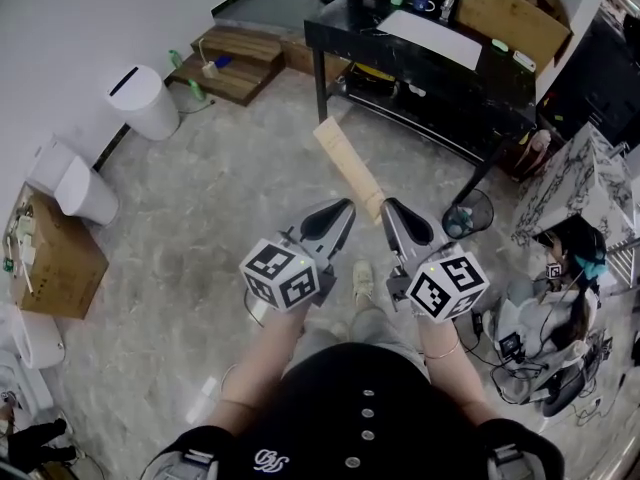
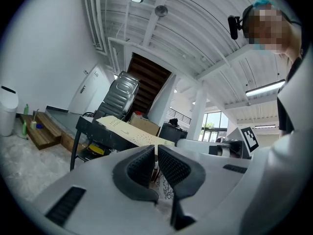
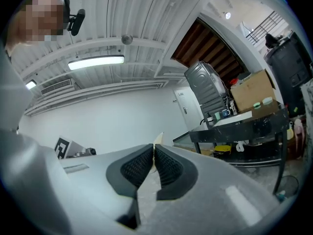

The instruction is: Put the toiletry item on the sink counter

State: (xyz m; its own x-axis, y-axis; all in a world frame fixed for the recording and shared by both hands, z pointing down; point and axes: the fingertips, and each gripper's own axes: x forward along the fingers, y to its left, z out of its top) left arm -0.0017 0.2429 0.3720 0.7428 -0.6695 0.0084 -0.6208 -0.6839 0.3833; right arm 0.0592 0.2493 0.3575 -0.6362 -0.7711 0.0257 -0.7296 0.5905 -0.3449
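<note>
A long, flat tan carton [image 1: 347, 164] slants up and to the left over the floor in the head view. My right gripper [image 1: 386, 210] is shut on its lower end. In the right gripper view only a thin cream edge of the carton [image 3: 158, 139] pokes up between the closed pads. My left gripper [image 1: 347, 208] hovers just left of the carton's lower end, jaws together with nothing seen between them. The left gripper view shows the carton [image 2: 132, 132] lying across, just past the closed fingertips [image 2: 146, 161]. No sink counter is in view.
A black table [image 1: 430, 63] loaded with several items stands ahead. A wire waste basket [image 1: 468, 213] sits by its leg. At the left are a white bin [image 1: 145, 98], wooden steps [image 1: 235, 63] and a cardboard box [image 1: 55, 258]. A person sits at the right [image 1: 565, 258].
</note>
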